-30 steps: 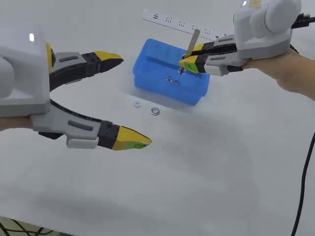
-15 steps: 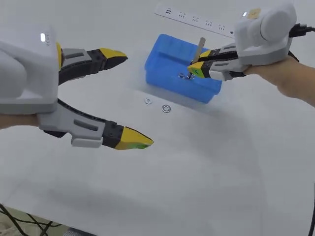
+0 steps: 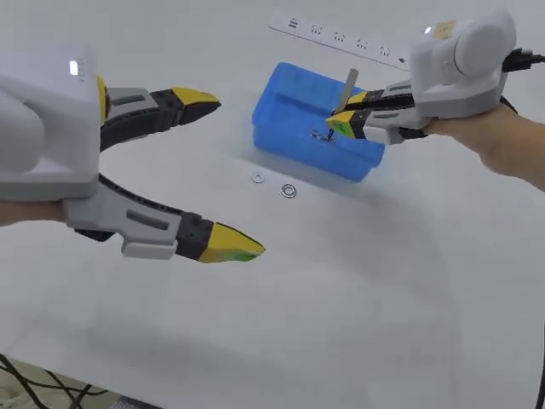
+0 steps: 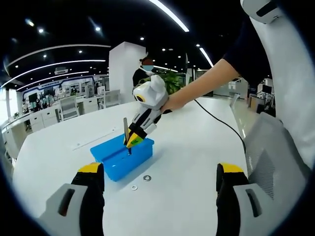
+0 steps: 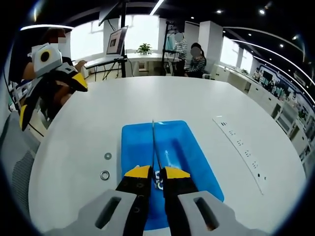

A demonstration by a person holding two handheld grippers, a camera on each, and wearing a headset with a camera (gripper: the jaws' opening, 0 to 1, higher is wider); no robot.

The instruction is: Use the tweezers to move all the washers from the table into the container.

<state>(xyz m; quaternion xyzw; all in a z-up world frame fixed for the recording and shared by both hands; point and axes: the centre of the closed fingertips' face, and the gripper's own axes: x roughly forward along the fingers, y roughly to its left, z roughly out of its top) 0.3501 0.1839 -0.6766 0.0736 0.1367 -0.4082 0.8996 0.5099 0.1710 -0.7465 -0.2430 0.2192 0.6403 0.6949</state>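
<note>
From the headset we look forward and down at the container (image 3: 311, 136), which sits far across the table (image 3: 341, 298), toward the top of that view. Our left gripper view rides low, well back from the container, and faces it almost level, with the room behind. Our right gripper view hangs close above the container's near end and looks along its length, past the tweezers (image 5: 153, 147). All three views share the container and the washers (image 3: 289, 191) just beside it. The left gripper view also catches the right gripper (image 4: 132, 142) over the container, and the right gripper view catches the left gripper (image 5: 51, 101) well off to one side.
</note>
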